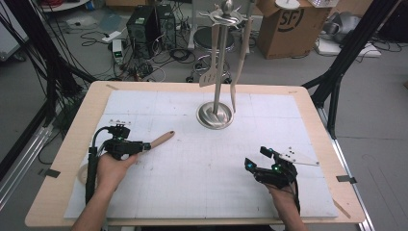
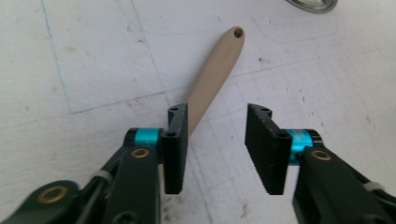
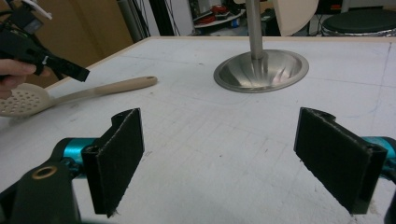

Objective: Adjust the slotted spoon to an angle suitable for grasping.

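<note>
A light wooden table (image 1: 67,144) is covered over most of its top by a white gridded mat (image 1: 202,163). Toward the far middle of the mat a steel utensil stand (image 1: 215,115) is set upright on its round base, and a slotted turner (image 1: 210,72) and a second utensil (image 1: 239,72) are hung from its top ring.

To the near left of the stand a beige skimmer spoon (image 3: 70,95) is laid flat on the mat, its handle end with the hanging hole (image 2: 238,32) pointed toward the stand and its perforated bowl turned away from it. The left gripper (image 1: 144,144) is held just above the handle's middle; its jaws are parted, the handle is seen passing under the left jaw, and neither pad is pressed on it.

To the near right of the stand, well apart from the spoon, the right gripper (image 1: 257,156) is held in the person's hand with its jaws spread wide and nothing between them.
</note>
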Demonstrator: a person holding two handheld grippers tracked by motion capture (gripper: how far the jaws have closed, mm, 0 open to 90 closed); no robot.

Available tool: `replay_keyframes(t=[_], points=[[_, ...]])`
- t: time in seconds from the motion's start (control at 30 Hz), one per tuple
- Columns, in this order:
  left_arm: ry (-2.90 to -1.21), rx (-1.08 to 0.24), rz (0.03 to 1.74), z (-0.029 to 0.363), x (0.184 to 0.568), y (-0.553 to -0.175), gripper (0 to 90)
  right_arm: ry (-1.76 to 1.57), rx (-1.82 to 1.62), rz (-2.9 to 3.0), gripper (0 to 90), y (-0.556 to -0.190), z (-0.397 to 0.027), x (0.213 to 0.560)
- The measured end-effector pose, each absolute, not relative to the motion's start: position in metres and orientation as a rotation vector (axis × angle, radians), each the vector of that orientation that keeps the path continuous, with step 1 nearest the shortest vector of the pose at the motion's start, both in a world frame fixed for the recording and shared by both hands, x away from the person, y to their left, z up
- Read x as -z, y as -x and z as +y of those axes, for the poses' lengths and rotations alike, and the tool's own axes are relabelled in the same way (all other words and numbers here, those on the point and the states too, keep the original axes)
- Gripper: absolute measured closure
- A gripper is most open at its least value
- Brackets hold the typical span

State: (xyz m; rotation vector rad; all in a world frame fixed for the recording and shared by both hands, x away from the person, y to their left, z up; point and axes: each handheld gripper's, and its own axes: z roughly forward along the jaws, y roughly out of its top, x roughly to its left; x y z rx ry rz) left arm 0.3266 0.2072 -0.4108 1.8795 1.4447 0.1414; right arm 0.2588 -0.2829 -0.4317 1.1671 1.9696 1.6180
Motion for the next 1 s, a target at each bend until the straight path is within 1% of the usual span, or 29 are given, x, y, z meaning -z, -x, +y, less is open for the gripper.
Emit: replay_keyframes(t=[0.07,0.13,0.23,0.4,0.57,0.77,1.0], points=[[-1.894,-0.154,1.441,0.212,0.41,-0.325,52.1,-1.161,-1.616,1.971,15.0,-0.259,-0.283,0.432],[-1.903,-0.127,1.43,0.215,0.411,-0.325,50.8,-1.161,-1.616,1.971,15.0,-0.259,-0.282,0.432],[-1.939,-0.113,1.424,0.219,0.413,-0.324,50.2,-1.164,-1.614,1.977,15.0,-0.259,-0.282,0.432],[-1.902,-0.097,1.481,0.23,0.423,-0.323,47.7,-1.162,-1.61,1.976,15.0,-0.259,-0.282,0.432],[-1.853,-0.065,1.497,0.24,0.429,-0.322,46.8,-1.162,-1.611,1.978,15.0,-0.259,-0.281,0.432],[-1.86,-0.014,1.46,0.245,0.43,-0.322,42.5,-1.161,-1.619,1.975,15.0,-0.259,-0.281,0.432],[-1.848,0.028,1.446,0.25,0.432,-0.324,43.4,-1.165,-1.613,1.978,15.0,-0.259,-0.28,0.433]])
